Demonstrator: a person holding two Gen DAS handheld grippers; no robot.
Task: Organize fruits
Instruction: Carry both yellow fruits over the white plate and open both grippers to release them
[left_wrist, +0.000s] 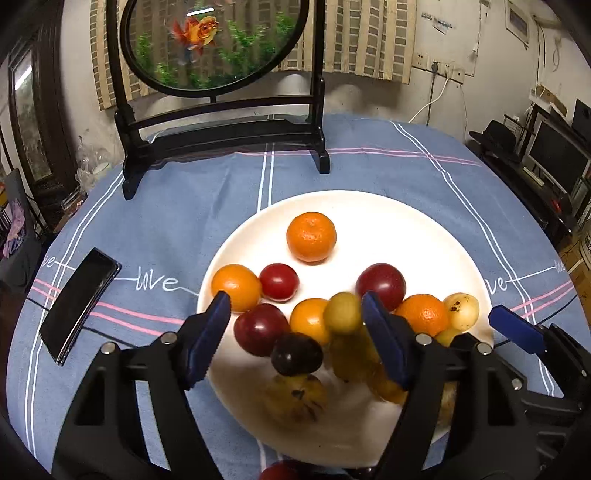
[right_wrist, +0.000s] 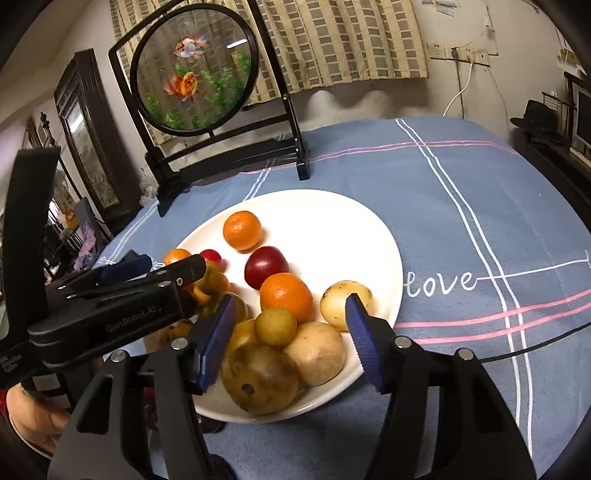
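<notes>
A white plate (left_wrist: 369, 206) (right_wrist: 332, 206) on the blue cloth holds oranges (left_wrist: 311, 236), red plums (left_wrist: 380, 284), a dark plum (left_wrist: 297, 354) and yellow-brown fruits (right_wrist: 260, 378). My left gripper (left_wrist: 297, 332) hangs over the plate's near side, open. The dark plum, a red plum and a blurred yellow-green fruit (left_wrist: 343, 313) lie between its blue pads, and none is gripped. My right gripper (right_wrist: 290, 339) is open over the yellow-brown pile, with a small yellow-green fruit (right_wrist: 275, 326) between its pads, untouched. In the left wrist view one of its blue pads (left_wrist: 517, 328) shows at the right.
A black phone (left_wrist: 79, 302) lies left of the plate. A round goldfish picture on a black stand (left_wrist: 221, 140) (right_wrist: 229, 155) is at the table's back. A red fruit (left_wrist: 280, 472) sits off the plate's near rim. A hand (right_wrist: 33, 417) shows at lower left.
</notes>
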